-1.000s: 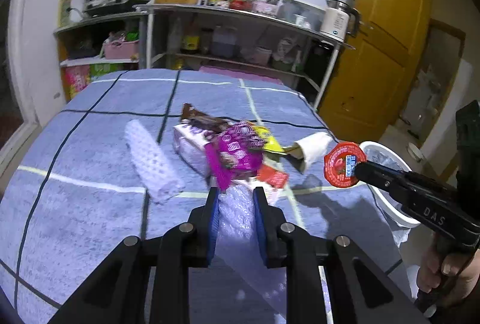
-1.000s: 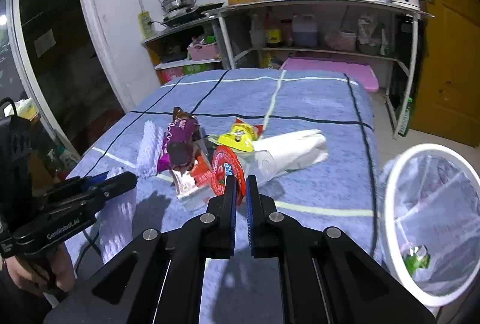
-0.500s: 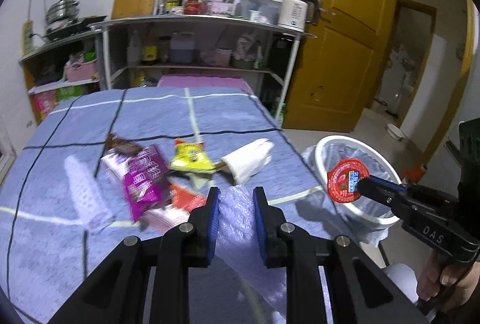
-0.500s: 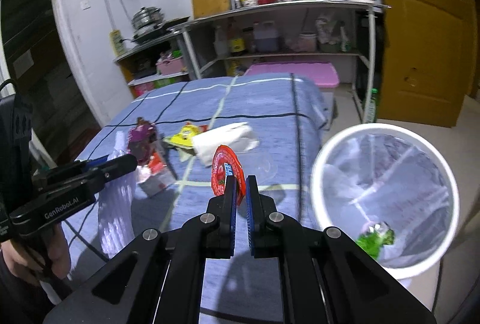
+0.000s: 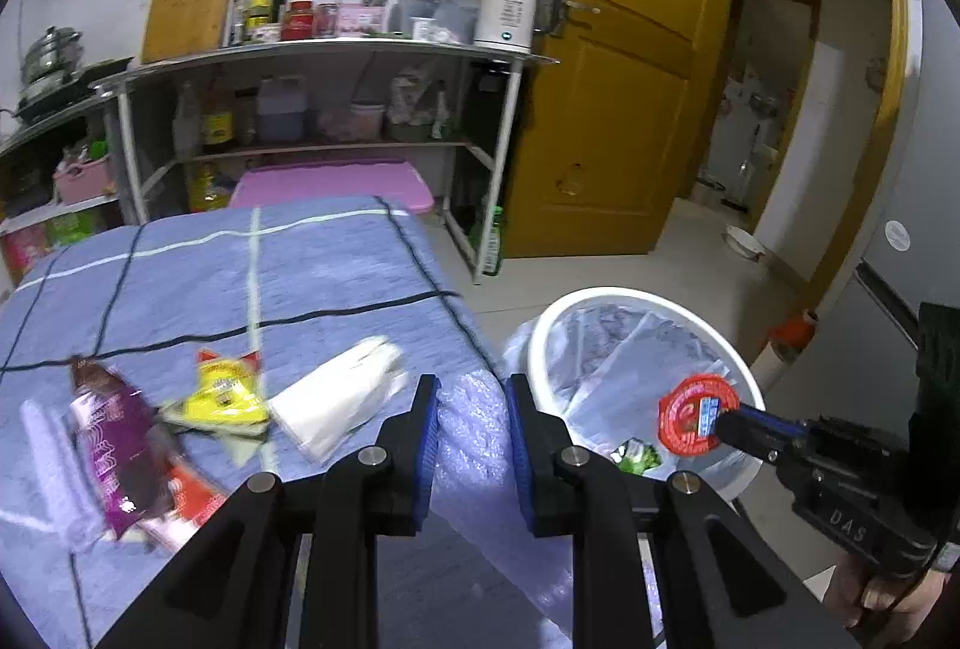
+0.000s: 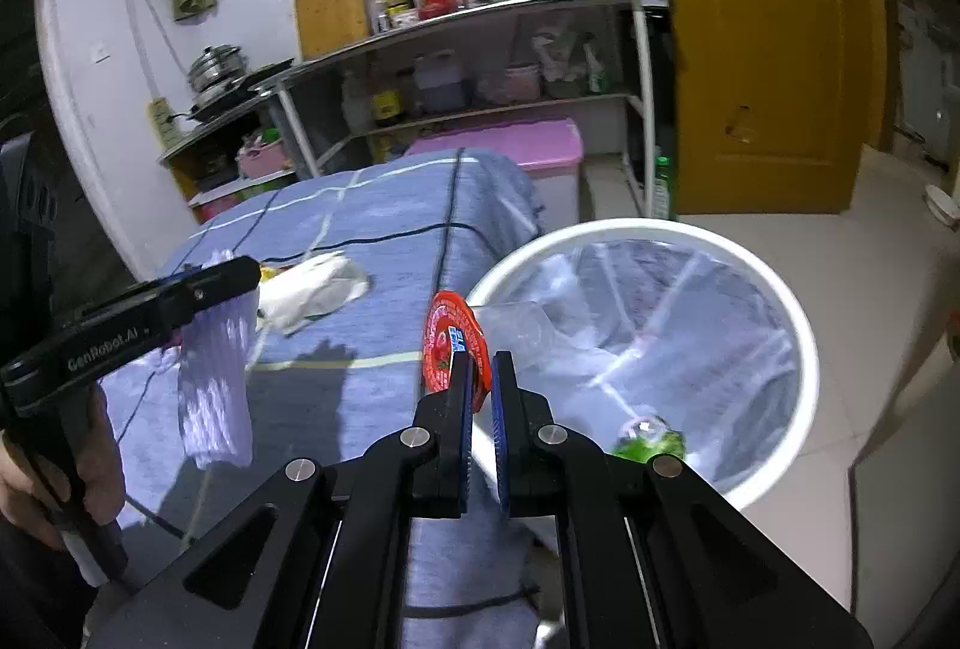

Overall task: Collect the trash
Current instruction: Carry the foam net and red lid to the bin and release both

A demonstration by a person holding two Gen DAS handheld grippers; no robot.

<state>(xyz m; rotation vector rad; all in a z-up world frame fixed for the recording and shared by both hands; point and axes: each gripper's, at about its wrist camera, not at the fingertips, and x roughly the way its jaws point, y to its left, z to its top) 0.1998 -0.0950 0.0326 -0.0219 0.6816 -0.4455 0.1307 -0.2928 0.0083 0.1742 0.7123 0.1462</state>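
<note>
Blue cloth (image 5: 312, 277), wrappers (image 5: 228, 397) – white bin (image 6: 804, 349) beside

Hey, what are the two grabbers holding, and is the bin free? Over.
Left gripper shut on bubble wrap. Right gripper shut on red-lidded cup, at bin rim. Nothing blocking.

Your left gripper (image 6: 225, 283) bears "GenRobot.AI" along its finger arm, and your right gripper (image 5: 729, 418) bears "DAS" on its body.
</note>
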